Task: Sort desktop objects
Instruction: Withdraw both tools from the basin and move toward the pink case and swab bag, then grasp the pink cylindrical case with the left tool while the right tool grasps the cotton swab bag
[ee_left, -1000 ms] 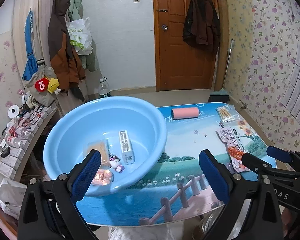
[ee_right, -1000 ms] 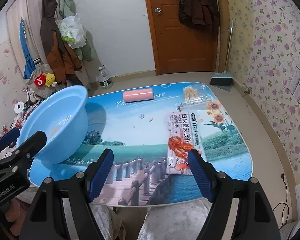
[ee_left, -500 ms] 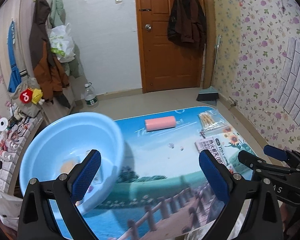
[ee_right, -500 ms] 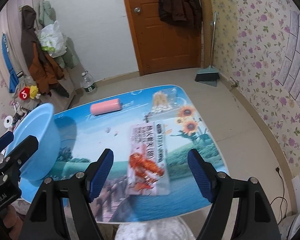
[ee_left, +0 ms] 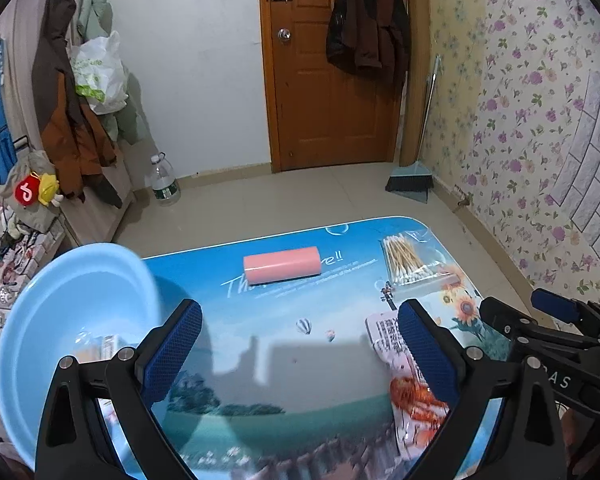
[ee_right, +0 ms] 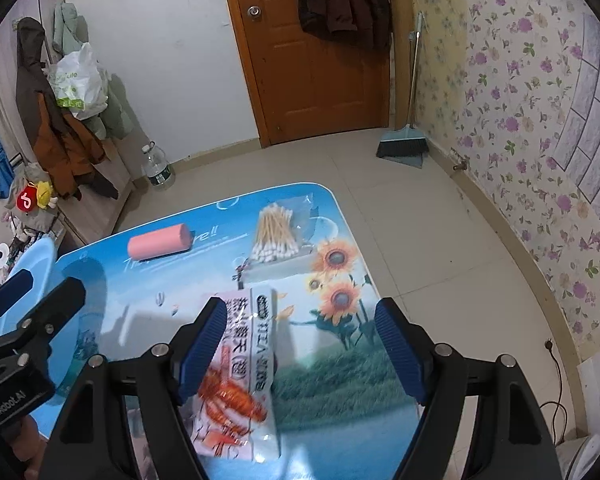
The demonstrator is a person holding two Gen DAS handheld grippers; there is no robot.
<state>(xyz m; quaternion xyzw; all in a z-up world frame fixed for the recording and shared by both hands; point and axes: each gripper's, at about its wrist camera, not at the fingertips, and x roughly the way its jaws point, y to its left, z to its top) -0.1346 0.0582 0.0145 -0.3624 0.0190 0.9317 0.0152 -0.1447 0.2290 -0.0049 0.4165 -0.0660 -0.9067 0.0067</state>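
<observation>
A light blue basin (ee_left: 60, 320) with a few small packets inside stands on the table's left end; its rim also shows in the right wrist view (ee_right: 40, 256). A pink roll (ee_left: 282, 265) (ee_right: 159, 241), a bag of cotton swabs (ee_left: 406, 264) (ee_right: 276, 234) and a flat snack packet with a red crayfish print (ee_left: 404, 364) (ee_right: 240, 368) lie on the picture-printed table (ee_left: 300, 308). My left gripper (ee_left: 300, 356) is open and empty above the table's middle. My right gripper (ee_right: 300, 348) is open and empty, its left finger over the snack packet.
Beyond the table's far edge lies tiled floor with a water bottle (ee_left: 164, 184) and a broom with dustpan (ee_left: 410, 180). Coats hang on the left wall and the door. A cluttered shelf (ee_left: 4, 276) stands left of the basin.
Both grippers have swung right, away from the basin and toward the table's right end. The snack packet now lies under the right gripper. Both stayed open.
</observation>
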